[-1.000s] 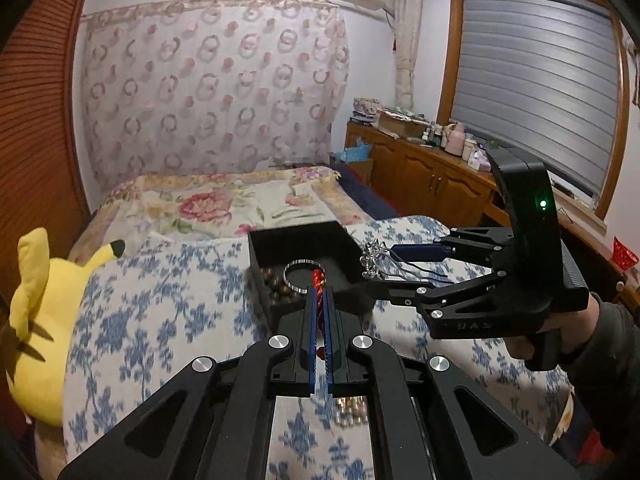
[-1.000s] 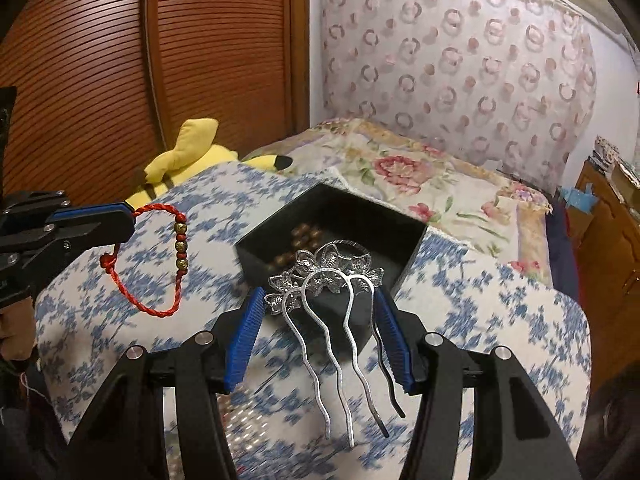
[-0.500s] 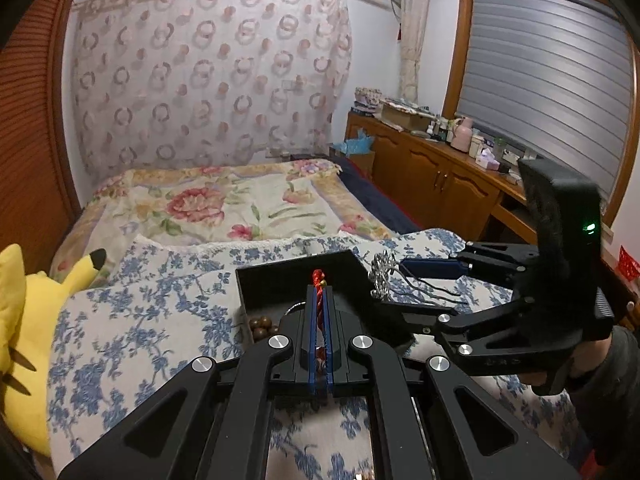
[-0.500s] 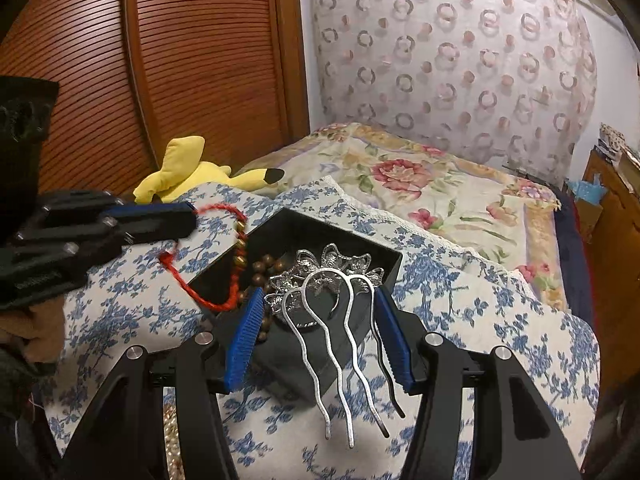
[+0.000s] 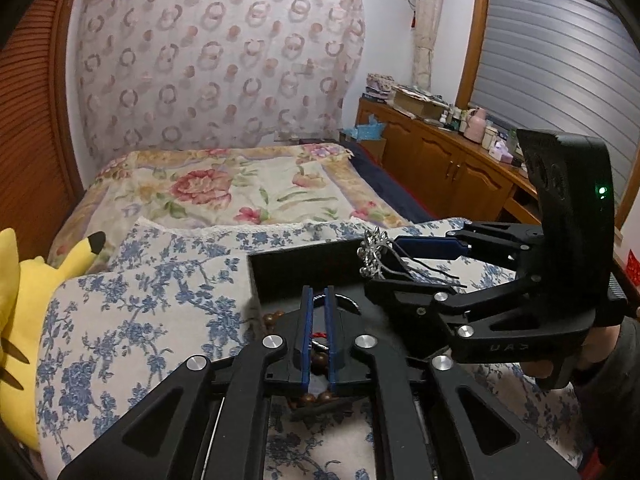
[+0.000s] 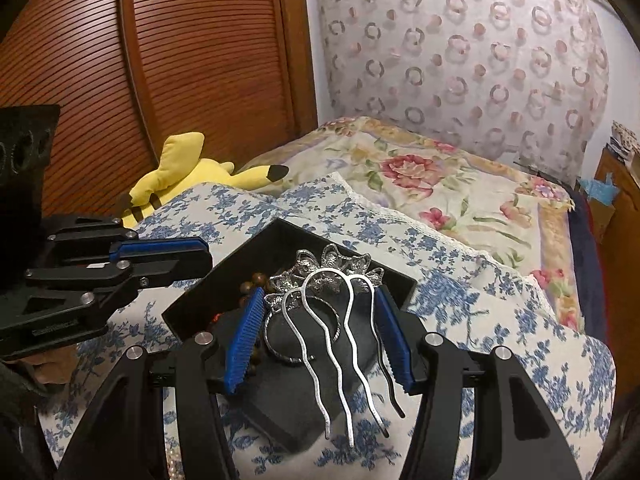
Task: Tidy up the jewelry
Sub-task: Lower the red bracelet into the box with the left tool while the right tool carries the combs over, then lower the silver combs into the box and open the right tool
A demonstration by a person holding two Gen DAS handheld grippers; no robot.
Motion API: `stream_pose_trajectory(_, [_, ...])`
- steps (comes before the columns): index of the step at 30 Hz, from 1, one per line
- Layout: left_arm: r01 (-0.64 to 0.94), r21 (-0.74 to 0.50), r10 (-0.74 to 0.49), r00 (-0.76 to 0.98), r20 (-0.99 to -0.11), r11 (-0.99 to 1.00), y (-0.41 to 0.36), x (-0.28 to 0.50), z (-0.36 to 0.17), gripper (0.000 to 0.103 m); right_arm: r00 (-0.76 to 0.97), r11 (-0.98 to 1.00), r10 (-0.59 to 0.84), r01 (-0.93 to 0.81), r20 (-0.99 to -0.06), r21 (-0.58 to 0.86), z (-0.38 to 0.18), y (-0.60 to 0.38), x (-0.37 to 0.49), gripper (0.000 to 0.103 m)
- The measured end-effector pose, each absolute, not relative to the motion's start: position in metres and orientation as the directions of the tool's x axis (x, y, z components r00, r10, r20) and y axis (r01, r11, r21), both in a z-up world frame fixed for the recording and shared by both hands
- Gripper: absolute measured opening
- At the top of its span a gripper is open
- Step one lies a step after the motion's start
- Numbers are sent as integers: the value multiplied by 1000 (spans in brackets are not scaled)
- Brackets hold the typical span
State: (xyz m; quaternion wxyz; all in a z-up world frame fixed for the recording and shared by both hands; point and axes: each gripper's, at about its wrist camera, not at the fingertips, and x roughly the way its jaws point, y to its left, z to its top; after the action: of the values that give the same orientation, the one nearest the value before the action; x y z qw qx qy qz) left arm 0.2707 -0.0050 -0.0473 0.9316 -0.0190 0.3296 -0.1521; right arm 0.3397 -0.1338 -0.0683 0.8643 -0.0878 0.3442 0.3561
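A black open jewelry box (image 5: 304, 264) (image 6: 280, 236) sits on the blue-flowered bedspread. My left gripper (image 5: 318, 294) hovers over the box with its jaws slightly apart; the red cord bracelet (image 5: 319, 335) lies in the box below it, beside brown wooden beads (image 5: 274, 317) and a silver bangle (image 6: 280, 354). My right gripper (image 6: 320, 296) is shut on a silver flower hair comb (image 6: 332, 276), held above the box. The comb (image 5: 374, 254) and right gripper (image 5: 400, 264) also show in the left wrist view.
A yellow plush toy (image 6: 188, 176) (image 5: 20, 312) lies on the bed at the left. A wooden slatted wardrobe (image 6: 160, 60) stands behind it. A wooden cabinet (image 5: 452, 164) with clutter runs along the right wall. A beaded piece (image 6: 172, 464) lies on the bedspread near me.
My left gripper carried the red cord bracelet over the box, opened a little and the bracelet dropped into the box. My right gripper moved closer over the box with the comb.
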Motion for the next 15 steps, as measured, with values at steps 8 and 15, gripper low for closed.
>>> stream_pose_trajectory(8, [211, -87, -221, 778, -588, 974, 13, 263, -41, 68, 477, 710, 541, -701, -693, 72, -84, -107, 347, 59])
stream_pose_trajectory(15, [138, -73, -154, 801, -579, 988, 37, 253, -44, 93, 471, 710, 516, -702, -715, 50, -91, -95, 351, 59])
